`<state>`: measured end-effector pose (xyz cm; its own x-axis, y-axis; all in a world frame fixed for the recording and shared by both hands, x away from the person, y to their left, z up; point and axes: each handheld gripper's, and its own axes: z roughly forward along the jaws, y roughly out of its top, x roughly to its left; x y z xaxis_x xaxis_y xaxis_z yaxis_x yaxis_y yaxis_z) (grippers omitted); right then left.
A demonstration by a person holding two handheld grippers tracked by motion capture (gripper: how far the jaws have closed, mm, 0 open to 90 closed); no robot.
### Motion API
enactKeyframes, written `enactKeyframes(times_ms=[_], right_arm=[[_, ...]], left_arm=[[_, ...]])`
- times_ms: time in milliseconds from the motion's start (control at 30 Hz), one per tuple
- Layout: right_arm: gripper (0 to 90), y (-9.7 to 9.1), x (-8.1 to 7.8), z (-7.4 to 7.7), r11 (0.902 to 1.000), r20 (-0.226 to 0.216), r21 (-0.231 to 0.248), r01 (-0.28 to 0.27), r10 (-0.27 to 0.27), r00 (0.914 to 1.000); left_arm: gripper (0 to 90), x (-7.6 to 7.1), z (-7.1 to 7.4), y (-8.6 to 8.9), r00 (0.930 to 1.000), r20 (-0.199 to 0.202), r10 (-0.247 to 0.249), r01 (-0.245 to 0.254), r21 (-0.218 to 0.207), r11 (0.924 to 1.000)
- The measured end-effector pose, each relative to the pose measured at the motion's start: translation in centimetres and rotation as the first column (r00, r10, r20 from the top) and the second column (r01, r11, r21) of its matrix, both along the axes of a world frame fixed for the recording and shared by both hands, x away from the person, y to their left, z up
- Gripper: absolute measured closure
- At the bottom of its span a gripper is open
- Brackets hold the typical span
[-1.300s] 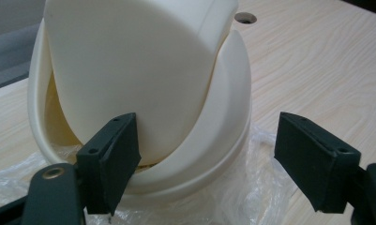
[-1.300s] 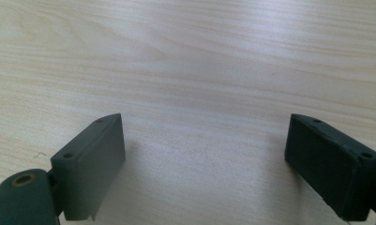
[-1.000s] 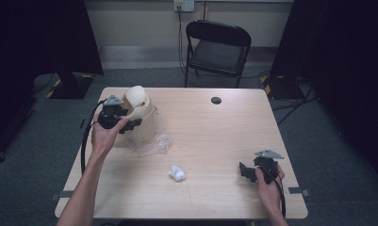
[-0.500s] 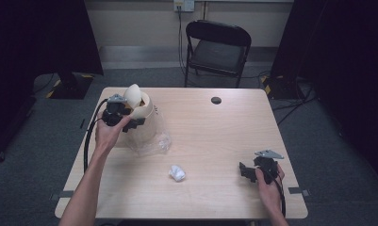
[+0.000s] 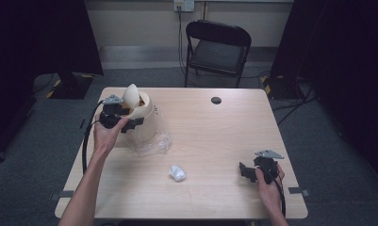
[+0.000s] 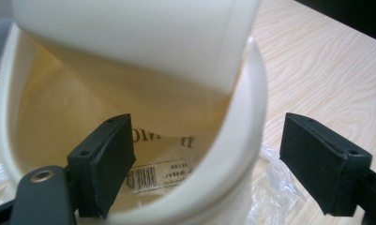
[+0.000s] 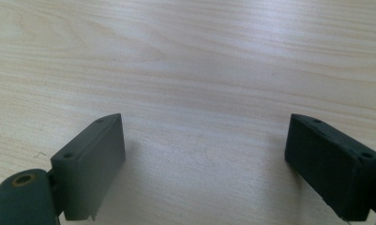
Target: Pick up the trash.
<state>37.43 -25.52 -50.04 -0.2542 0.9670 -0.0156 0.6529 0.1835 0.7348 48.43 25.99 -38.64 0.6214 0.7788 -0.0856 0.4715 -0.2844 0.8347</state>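
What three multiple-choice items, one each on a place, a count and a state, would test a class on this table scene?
1. Where does the crumpled white wad lie?
A. inside the bin
B. on the table between the two grippers
C. on the chair

2. How many chairs stand behind the table?
A. one
B. two
C. three

3. How do the right gripper jaws stand?
A. shut on the wad
B. shut on nothing
C. open over bare wood

Answers:
1. B: the high view shows the wad on the table, to the right of the left gripper at the cream bin and to the left of the right gripper.
2. A: one black folding chair is there.
3. C: the right gripper view shows both jaws wide apart with only wood grain between them.
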Motion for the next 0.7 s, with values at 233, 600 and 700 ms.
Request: enactKeyframes(times_ms=[233, 600, 700], right_arm=[[11.5, 0.0, 0.0, 0.0, 1.0, 0.0, 0.0, 0.0, 0.0, 1.0], [11.6, 0.0, 0.0, 0.0, 1.0, 0.0, 0.0, 0.0, 0.0, 1.0], [11.6, 0.0, 0.0, 0.0, 1.0, 0.0, 0.0, 0.0, 0.0, 1.0]], left_arm=[[19.0, -1.7, 0.6, 0.7, 0.9975, 0.053, 0.047, -0.047, 0.002, 0.9989], [21.2, -5.3, 2.3, 1.2, 0.9961, 0.083, 0.031, -0.025, -0.067, 0.9975], [21.1, -7.0, 1.7, 0.8, 0.9967, 0.081, 0.012, -0.007, -0.06, 0.9982]])
